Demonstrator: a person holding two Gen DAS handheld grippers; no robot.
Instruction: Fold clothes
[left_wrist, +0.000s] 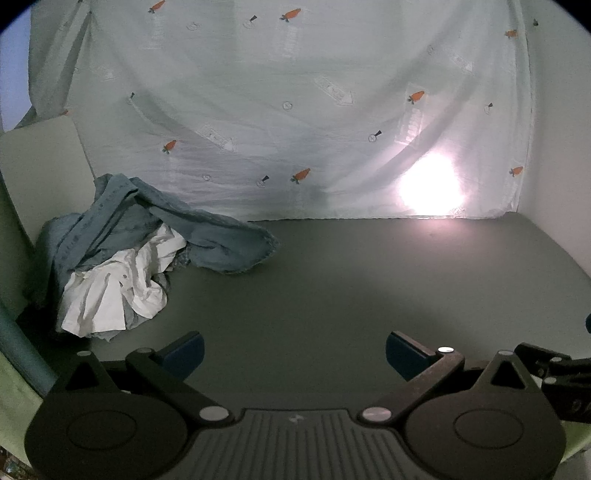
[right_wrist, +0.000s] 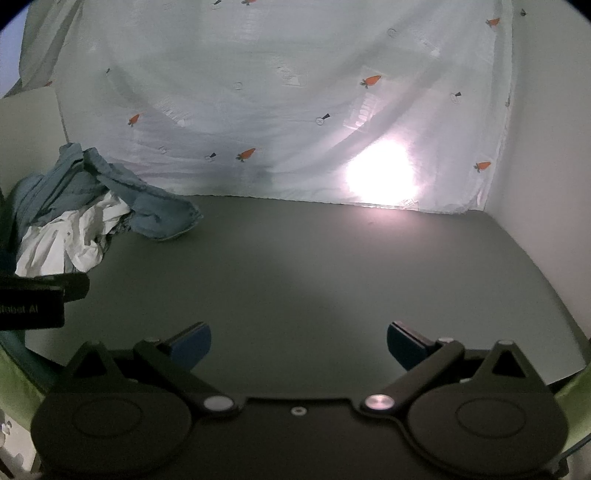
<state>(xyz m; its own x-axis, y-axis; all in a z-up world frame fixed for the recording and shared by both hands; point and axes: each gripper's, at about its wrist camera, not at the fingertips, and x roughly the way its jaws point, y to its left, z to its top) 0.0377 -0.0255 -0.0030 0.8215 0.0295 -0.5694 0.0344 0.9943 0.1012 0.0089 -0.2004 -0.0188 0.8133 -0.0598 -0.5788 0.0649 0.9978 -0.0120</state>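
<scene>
Left wrist view first: we hold our left gripper (left_wrist: 294, 354) low over the grey table (left_wrist: 351, 280), its blue-padded fingers (left_wrist: 186, 352) spread wide with nothing between them. Off to the far left of the table sits a crumpled pile, a blue-grey garment (left_wrist: 155, 221) draped over and around a white garment (left_wrist: 118, 284), pushed up against the pale side panel (left_wrist: 40, 173). One blue-grey flap trails out toward the table's middle. We are well apart from the pile. Behind the table hangs a pale curtain (left_wrist: 277, 110) printed with small carrots, a bright light glowing through its lower right.

From the right wrist view, our right gripper (right_wrist: 299, 345) also hangs just above the bare table (right_wrist: 332, 266), fingers (right_wrist: 406, 345) wide apart and holding nothing. The same blue-grey garment (right_wrist: 155, 210) and white garment (right_wrist: 70, 236) lie at the far left, well away from us.
</scene>
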